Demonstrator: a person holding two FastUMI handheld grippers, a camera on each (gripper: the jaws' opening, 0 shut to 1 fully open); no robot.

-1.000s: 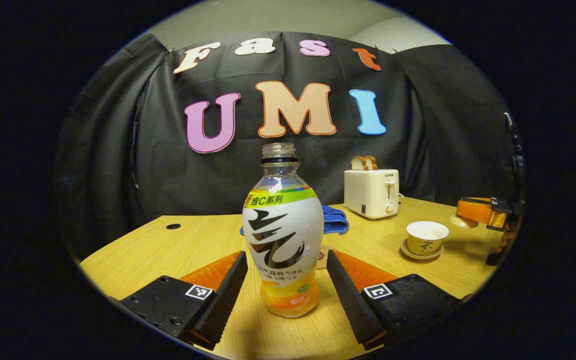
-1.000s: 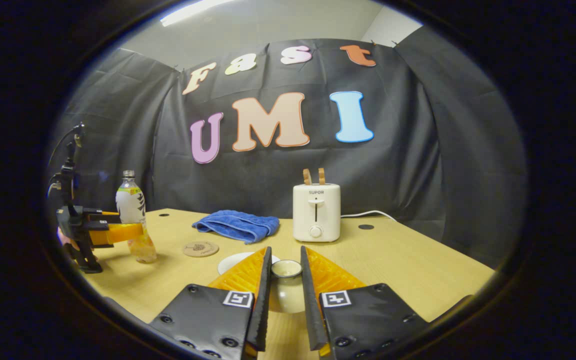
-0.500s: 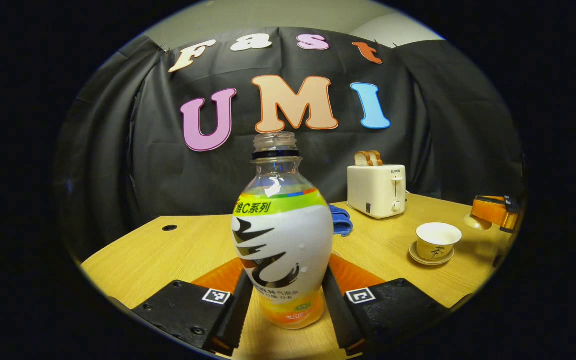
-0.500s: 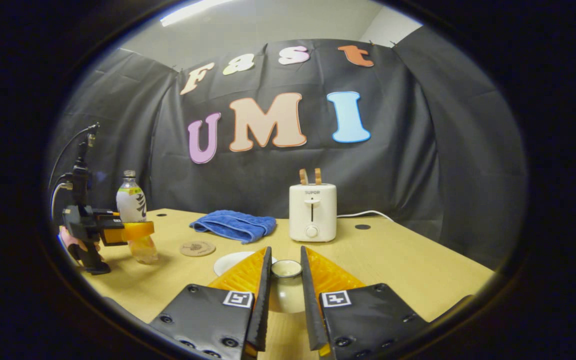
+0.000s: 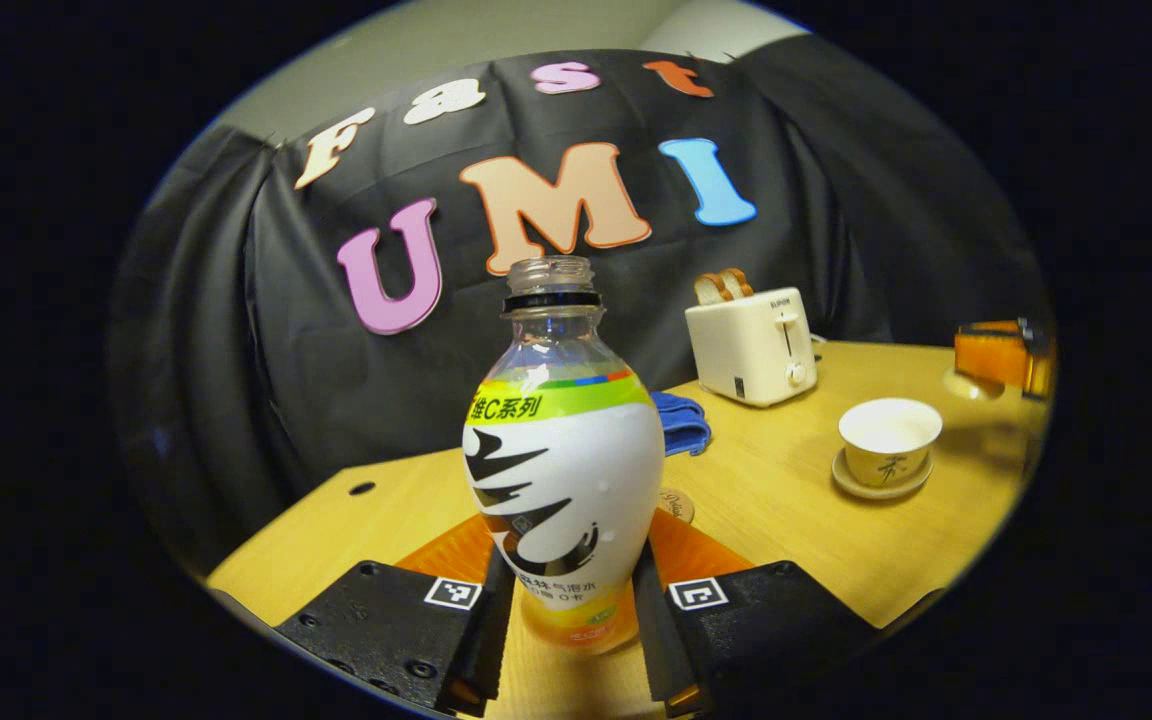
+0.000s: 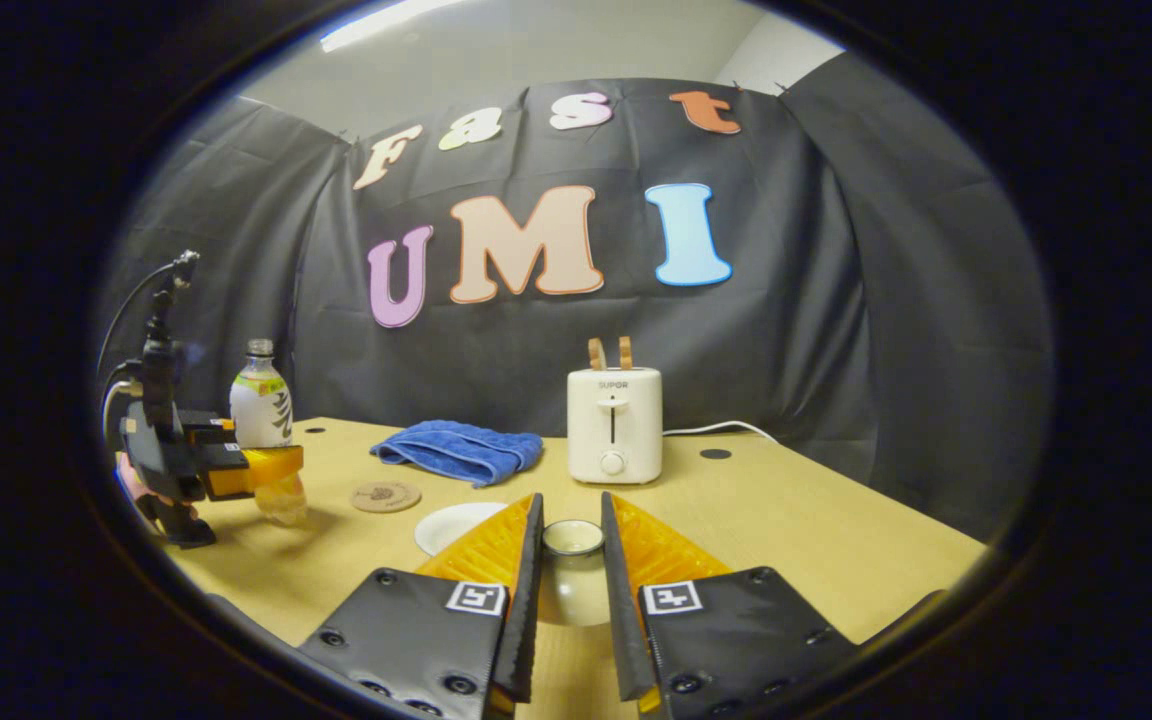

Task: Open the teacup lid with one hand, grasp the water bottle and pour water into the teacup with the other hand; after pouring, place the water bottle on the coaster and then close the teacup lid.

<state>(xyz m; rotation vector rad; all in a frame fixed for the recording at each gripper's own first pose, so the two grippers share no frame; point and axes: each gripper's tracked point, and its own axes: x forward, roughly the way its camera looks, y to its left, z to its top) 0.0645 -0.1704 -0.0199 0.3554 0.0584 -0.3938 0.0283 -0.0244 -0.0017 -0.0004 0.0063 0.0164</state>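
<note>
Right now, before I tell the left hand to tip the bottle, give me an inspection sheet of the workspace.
Surface: light wooden table with dark round grommet holes.
Job's things: uncapped plastic drink bottle with white-and-orange label; cream teacup on its saucer, uncovered; cream ceramic lid; round cork coaster, bare; white dish.
Clutter: cream toaster holding bread slices; crumpled blue towel.
Grippers: left gripper shut on the bottle's lower body; right gripper shut on the lid, off the cup.
Cables: white cord behind the toaster; a cable above the left gripper.
Surroundings: black cloth wall, pale ceiling.
</note>
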